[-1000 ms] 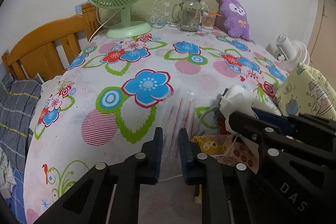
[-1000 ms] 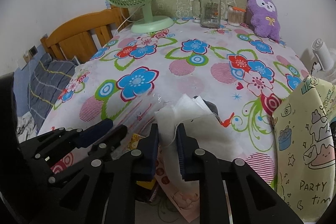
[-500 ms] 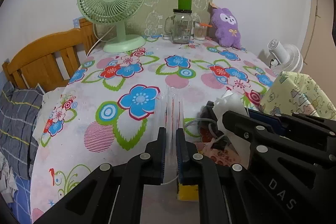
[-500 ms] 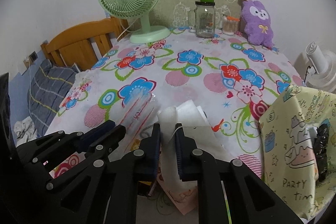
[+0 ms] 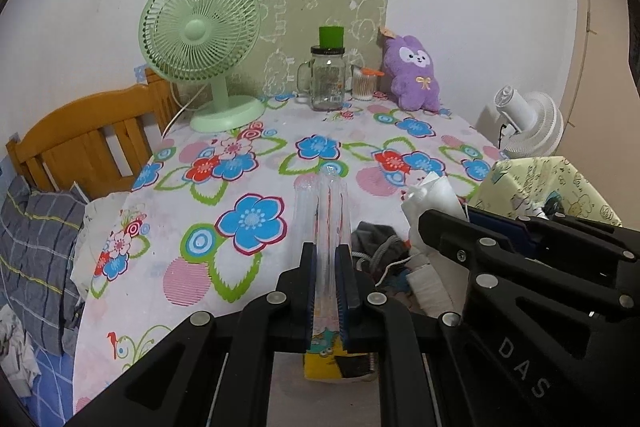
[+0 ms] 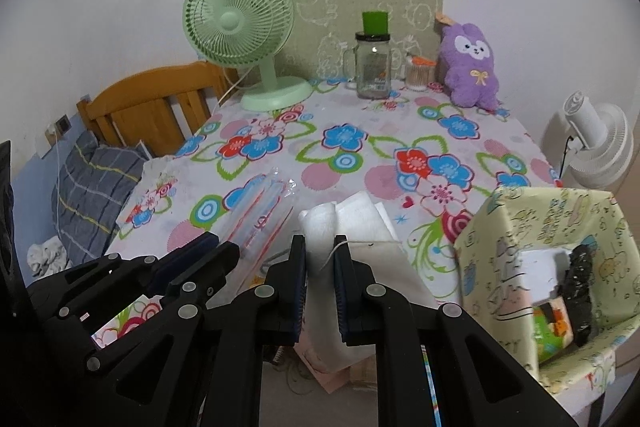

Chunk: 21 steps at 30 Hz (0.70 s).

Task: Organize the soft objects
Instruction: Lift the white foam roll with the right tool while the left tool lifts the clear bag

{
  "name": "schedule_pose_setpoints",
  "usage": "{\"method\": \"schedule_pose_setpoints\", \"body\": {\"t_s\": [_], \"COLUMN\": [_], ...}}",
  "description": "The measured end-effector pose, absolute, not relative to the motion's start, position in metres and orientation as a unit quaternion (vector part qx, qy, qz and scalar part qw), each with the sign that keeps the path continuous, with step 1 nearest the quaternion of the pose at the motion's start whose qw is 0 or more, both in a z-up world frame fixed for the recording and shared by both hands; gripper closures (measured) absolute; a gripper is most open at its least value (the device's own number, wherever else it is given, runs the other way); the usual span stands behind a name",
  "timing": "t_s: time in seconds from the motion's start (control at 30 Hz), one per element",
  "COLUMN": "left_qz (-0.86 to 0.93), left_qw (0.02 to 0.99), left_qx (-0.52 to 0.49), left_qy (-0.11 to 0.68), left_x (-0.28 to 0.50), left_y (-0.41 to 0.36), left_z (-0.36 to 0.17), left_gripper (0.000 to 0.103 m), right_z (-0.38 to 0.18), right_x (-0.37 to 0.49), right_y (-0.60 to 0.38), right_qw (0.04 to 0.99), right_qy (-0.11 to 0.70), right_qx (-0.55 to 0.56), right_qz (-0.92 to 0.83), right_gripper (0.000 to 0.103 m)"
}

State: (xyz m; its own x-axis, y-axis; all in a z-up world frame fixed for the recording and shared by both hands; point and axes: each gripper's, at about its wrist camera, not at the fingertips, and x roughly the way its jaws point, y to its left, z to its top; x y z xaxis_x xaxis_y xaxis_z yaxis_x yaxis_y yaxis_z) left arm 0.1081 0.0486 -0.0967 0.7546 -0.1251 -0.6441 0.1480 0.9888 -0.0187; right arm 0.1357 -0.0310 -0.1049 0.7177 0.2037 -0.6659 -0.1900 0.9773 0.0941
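My left tongs [image 5: 330,263] are pinched on a clear plastic packet [image 5: 329,205] with red stripes, held up off the tablecloth [image 5: 256,163]. My right tongs [image 6: 320,259] grip a white cloth [image 6: 352,223], also lifted, a thin string running down its fold. The yellow box [image 6: 496,247] sits just right of the cloth, top open; inside I can make out a white piece and something black, so some sorting looks done. Still loose by my judgement: the grey-and-blue heap [image 5: 380,247] near the table's front edge, and maybe the purple plush [image 5: 414,73] at the back by the jar [image 5: 327,79]. Both held items have yet to go in.
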Motion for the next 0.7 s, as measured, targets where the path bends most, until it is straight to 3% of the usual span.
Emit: {"method": "schedule_pose_setpoints", "body": {"t_s": [0.7], "left_qz": [-0.071], "left_qw": [0.945], "left_qx": [0.030], "left_qy": [0.318], "left_x": [0.092], "left_y": [0.010], "left_z": [-0.060], "left_gripper": [0.097], "right_z": [-0.067], "right_x": [0.113], "right_y": [-0.064], "right_qw": [0.938], "right_qy": [0.330], "right_qx": [0.006], "right_qz": [0.107], "right_gripper": [0.087]}}
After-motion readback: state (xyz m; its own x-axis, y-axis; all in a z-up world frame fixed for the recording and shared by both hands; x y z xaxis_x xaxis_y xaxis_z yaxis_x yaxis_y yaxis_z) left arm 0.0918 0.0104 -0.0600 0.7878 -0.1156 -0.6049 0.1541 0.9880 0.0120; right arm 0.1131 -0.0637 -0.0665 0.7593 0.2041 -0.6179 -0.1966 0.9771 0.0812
